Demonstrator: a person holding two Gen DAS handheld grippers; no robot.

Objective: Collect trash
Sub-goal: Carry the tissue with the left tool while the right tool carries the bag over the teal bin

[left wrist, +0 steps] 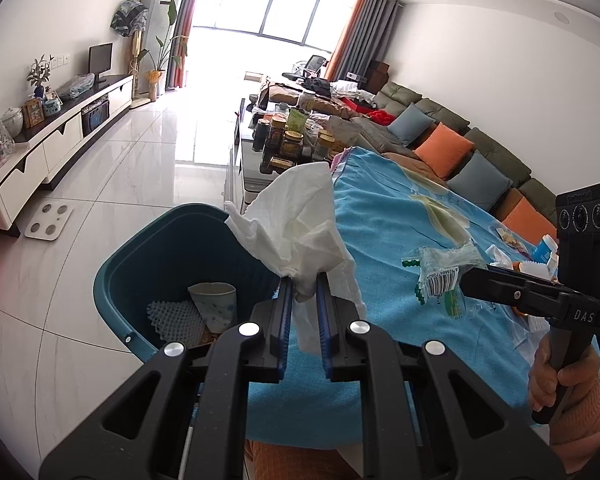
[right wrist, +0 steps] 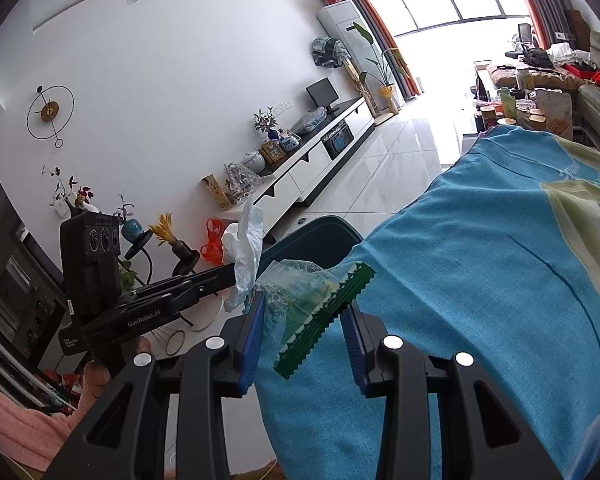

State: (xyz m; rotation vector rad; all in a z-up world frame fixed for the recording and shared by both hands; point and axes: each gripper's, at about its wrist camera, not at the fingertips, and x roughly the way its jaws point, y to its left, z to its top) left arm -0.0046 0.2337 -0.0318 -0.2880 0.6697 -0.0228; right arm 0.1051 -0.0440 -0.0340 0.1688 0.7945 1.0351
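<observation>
My left gripper (left wrist: 302,280) is shut on a crumpled white tissue (left wrist: 296,220), which it holds up over the near rim of a dark teal bin (left wrist: 140,264). A paper cup (left wrist: 214,306) and a white mesh pad (left wrist: 172,318) lie inside the bin. My right gripper (right wrist: 305,306) is shut on a clear plastic wrapper with a green serrated edge (right wrist: 324,312), just above the edge of the blue-covered table (right wrist: 480,280). In the left wrist view the wrapper (left wrist: 440,276) hangs from the right gripper (left wrist: 466,280). In the right wrist view the left gripper (right wrist: 230,275) carries the tissue (right wrist: 246,248) near the bin (right wrist: 324,226).
More packets and a small white-and-blue bottle (left wrist: 544,248) lie on the blue cloth at the far right. Jars (left wrist: 288,140) crowd a low table beyond. A sofa with cushions (left wrist: 444,148) runs along the right, a TV cabinet (left wrist: 60,136) along the left, with tiled floor between.
</observation>
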